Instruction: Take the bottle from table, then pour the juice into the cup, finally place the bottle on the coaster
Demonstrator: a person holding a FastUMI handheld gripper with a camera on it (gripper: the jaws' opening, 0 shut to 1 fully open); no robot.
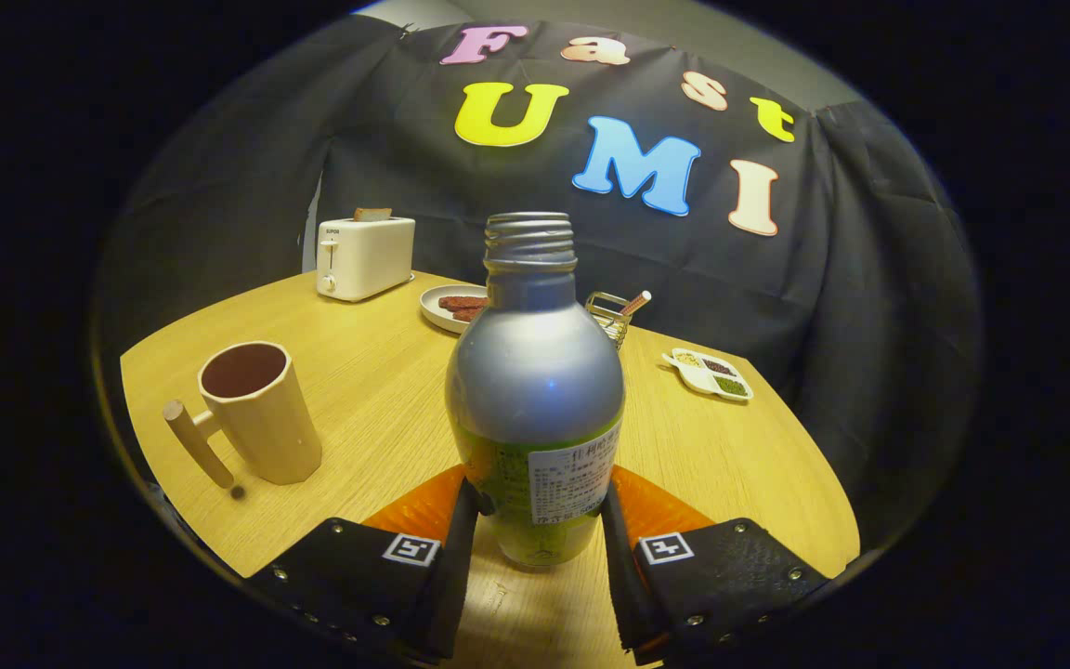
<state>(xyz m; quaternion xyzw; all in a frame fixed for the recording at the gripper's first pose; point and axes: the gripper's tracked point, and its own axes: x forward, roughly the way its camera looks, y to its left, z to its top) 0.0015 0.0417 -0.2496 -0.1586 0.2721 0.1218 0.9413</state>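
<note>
My gripper (537, 534) sits at the bottom centre of the frame, and my two fingers (456, 548) press against either side of the bottle (535, 390), so I am clenched on its lower body, just at the labelled band. The bottle stands upright between my fingers, its silver shoulder rising to an uncapped threaded neck in the middle of the frame. Its base looks to be over an orange coaster (424, 506) whose edges show to both sides behind my fingers, though I cannot tell whether the base touches it or hangs just above. All this is on a wooden table (377, 372). At the lower left, well apart from the bottle, stands a beige cup (261, 413) with a peg-like handle pointing left and a dark inside. Farther back, just behind the bottle's shoulder, are a plate (447, 307) with reddish pieces and a small wire holder (611, 316). To the right lies a divided dish (710, 373) of grains. At the upper left, at the table's far edge, a white toaster (364, 255) holds a slice.
</note>
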